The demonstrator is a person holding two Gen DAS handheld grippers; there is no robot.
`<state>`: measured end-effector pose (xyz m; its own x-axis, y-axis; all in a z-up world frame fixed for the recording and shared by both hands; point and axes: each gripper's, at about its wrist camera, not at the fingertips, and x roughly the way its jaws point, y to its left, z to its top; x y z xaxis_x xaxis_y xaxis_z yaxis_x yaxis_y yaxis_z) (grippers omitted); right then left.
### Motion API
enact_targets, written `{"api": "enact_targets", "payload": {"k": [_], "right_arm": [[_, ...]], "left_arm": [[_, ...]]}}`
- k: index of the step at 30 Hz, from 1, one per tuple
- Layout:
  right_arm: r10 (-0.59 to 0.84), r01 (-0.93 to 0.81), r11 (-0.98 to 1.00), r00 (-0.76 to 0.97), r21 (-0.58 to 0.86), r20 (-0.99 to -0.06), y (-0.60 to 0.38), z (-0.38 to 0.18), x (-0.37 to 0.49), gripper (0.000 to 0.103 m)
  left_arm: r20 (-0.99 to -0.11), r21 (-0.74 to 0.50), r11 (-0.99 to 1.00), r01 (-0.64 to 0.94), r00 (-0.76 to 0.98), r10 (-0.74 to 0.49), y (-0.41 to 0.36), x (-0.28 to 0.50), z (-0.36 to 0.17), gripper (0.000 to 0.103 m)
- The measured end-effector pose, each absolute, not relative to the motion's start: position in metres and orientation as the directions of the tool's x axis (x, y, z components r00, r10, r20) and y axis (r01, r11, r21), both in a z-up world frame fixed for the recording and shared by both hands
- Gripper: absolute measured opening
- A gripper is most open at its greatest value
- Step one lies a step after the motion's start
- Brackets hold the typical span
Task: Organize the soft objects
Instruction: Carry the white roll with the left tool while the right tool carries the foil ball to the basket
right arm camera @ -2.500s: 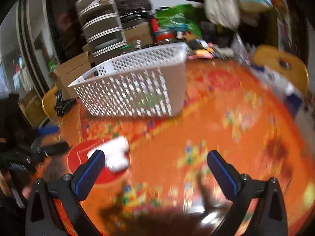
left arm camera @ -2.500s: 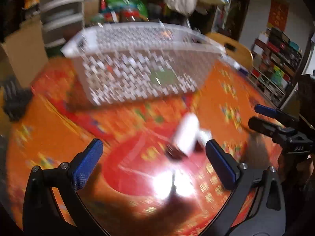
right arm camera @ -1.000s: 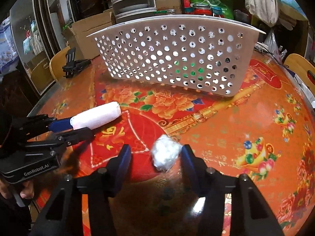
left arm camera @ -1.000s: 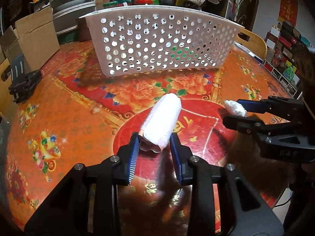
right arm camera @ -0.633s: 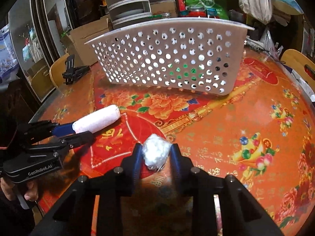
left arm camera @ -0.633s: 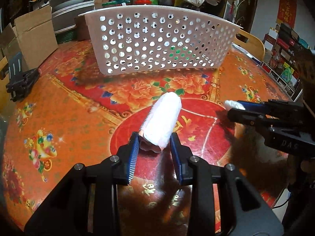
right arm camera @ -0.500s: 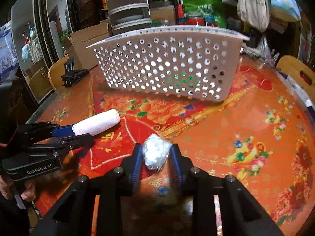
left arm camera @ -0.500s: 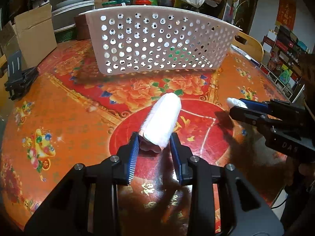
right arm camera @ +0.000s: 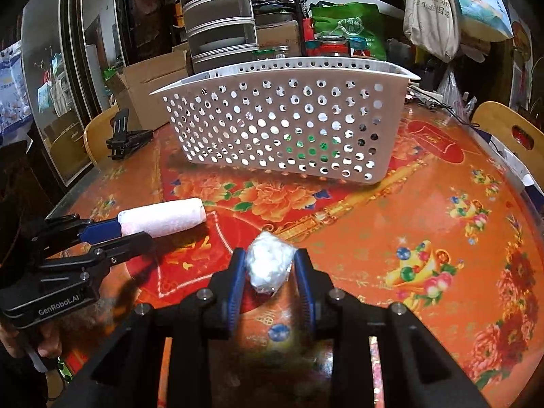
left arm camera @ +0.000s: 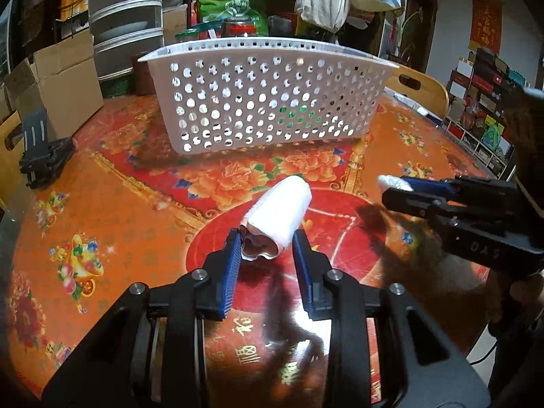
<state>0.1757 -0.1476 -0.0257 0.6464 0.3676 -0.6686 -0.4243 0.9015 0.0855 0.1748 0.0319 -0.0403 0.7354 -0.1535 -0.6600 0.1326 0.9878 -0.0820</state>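
left gripper point(left arm camera: 267, 243): I see its blue pads clamped on the near end of the white rolled towel point(left arm camera: 282, 212).
right gripper point(right arm camera: 268, 265): jaws narrow, pressed on both sides of a small crinkly white wad point(right arm camera: 268, 265); they closed in on it within the last second.
towel axis: long axis runs away from the left gripper toward the basket point(left arm camera: 268, 98), far end tipped slightly right in the left wrist view.
towel place: free end juts out over the red medallion of the tablecloth point(left arm camera: 119, 197); I can't tell if it touches the cloth.
wad place: just above the cloth, near the medallion's edge, right of the towel.
pose: both grippers angle down at the table, side by side, well short of the basket.
hand: fingers of a hand point(right arm camera: 23, 340) wrap the left gripper's handle, low left in the right wrist view.
surface: glossy orange-red floral cloth with lamp glare near me.
basket: white, perforated, upright on the far side of the table.
room: cardboard box point(left arm camera: 57, 78), stacked grey drawers point(left arm camera: 125, 30), green bag point(left arm camera: 234, 6), wooden chair point(right arm camera: 510, 129), cluttered shelves behind.
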Motion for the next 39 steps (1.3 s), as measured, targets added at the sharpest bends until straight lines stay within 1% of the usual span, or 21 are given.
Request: {"api": "enact_targets", "payload": {"k": [9,13,19,24,39], "right_arm": [[0.381,-0.427,0.899,0.644,0.102,-0.663,-0.150,-0.026,0.176,0.028],[0.384,-0.423,0.899,0.645,0.110,-0.661,-0.152,-0.026,0.176,0.028],[0.393,-0.421,0.900,0.663,0.117,-0.638,-0.156,-0.022,0.173,0.028],[0.388,-0.405,0.905,0.666,0.127,-0.638,-0.161,-0.020,0.173,0.028],[0.416,-0.417,0.898,0.698,0.142,-0.583,-0.182,0.029,0.158,0.028]], "left_arm": [[-0.615,-0.067,0.992,0.107,0.778,-0.126,0.028,0.165,-0.017,0.028],[-0.608,-0.050,0.994,0.099,0.786,-0.109,0.024,0.164,-0.011,0.028],[-0.609,-0.053,0.994,0.091,0.787,-0.104,0.025,0.164,-0.006,0.028],[-0.602,-0.051,0.995,0.090,0.792,-0.103,0.026,0.162,-0.004,0.028],[-0.559,-0.040,0.994,0.105,0.822,-0.110,0.022,0.149,0.021,0.028]]}}
